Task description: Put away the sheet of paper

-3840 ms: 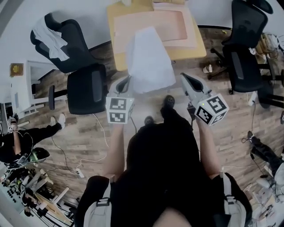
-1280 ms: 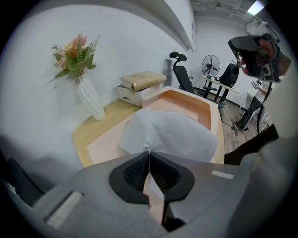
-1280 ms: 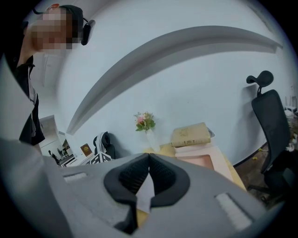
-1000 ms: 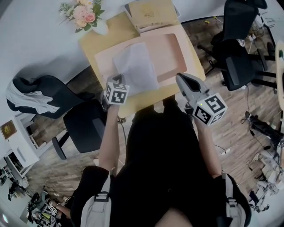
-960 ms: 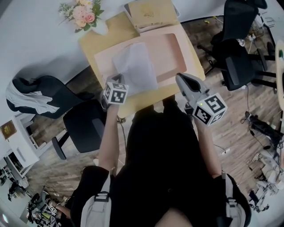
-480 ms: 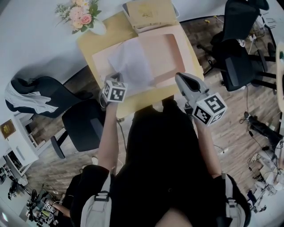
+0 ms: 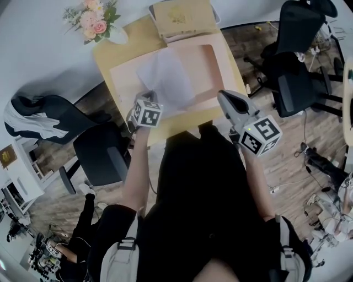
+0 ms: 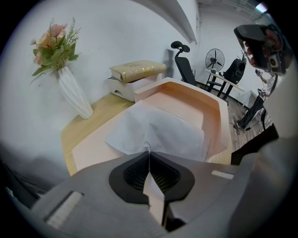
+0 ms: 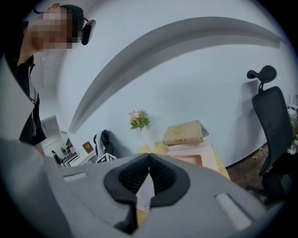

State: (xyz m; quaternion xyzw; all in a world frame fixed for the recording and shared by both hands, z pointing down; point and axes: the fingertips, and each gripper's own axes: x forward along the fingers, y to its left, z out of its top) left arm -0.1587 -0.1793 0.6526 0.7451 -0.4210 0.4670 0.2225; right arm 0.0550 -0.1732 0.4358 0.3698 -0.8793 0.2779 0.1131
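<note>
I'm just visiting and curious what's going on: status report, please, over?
Left tool shut on sheet of paper, near edge. Right tool shut, empty, apart from paper. Paper lies over pink tray. Books, vase stand clear behind.

text: none legible | book: gold cover mark too small to read | signs: none

Bright, even indoor light covers the wooden desk; the sheet of paper over it is white without glare, and shadows beside the desk are soft. Every view bows strongly away from the desk, the gripper views darkening to black corners, with the nearest foreground blurred.
</note>
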